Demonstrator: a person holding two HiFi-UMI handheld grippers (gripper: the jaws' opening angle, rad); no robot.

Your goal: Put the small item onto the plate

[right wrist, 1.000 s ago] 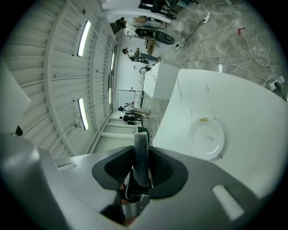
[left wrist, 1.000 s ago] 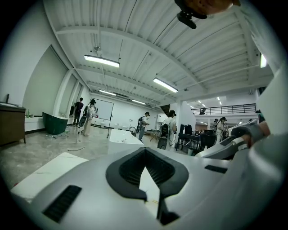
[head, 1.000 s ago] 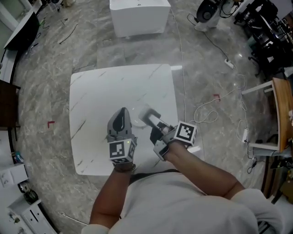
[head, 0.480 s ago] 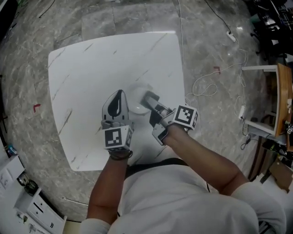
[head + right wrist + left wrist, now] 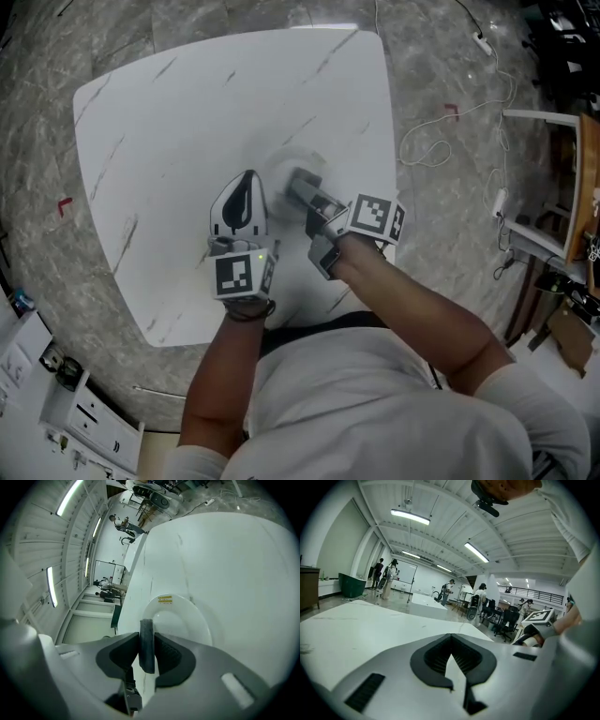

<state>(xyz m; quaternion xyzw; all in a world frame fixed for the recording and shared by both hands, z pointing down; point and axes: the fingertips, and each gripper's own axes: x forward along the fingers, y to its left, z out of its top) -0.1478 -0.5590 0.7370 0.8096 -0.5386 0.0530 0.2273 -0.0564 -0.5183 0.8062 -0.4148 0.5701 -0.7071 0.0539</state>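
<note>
On the white table (image 5: 169,122) lies a white plate (image 5: 279,165), hard to make out against the top. My right gripper (image 5: 296,182) reaches over the plate from the right. Its jaws are shut on the small item (image 5: 146,641), a thin dark grey piece held on edge. In the right gripper view the plate (image 5: 187,620) with a yellow label (image 5: 165,599) lies right beyond that gripper (image 5: 147,656). My left gripper (image 5: 247,178) rests just left of the plate, shut and empty. In its own view the left gripper (image 5: 451,637) points across bare table.
The table's near edge (image 5: 281,323) runs close under both hands. White cables (image 5: 427,141) trail on the marble floor at the right, beside a wooden-edged piece of furniture (image 5: 586,178). A shelf unit (image 5: 84,412) stands at the lower left. Several people stand far off in the hall (image 5: 389,573).
The head camera has swung, so the table now fills more of the view. Both grippers keep much the same places by the plate, with the right still shut on the item.
</note>
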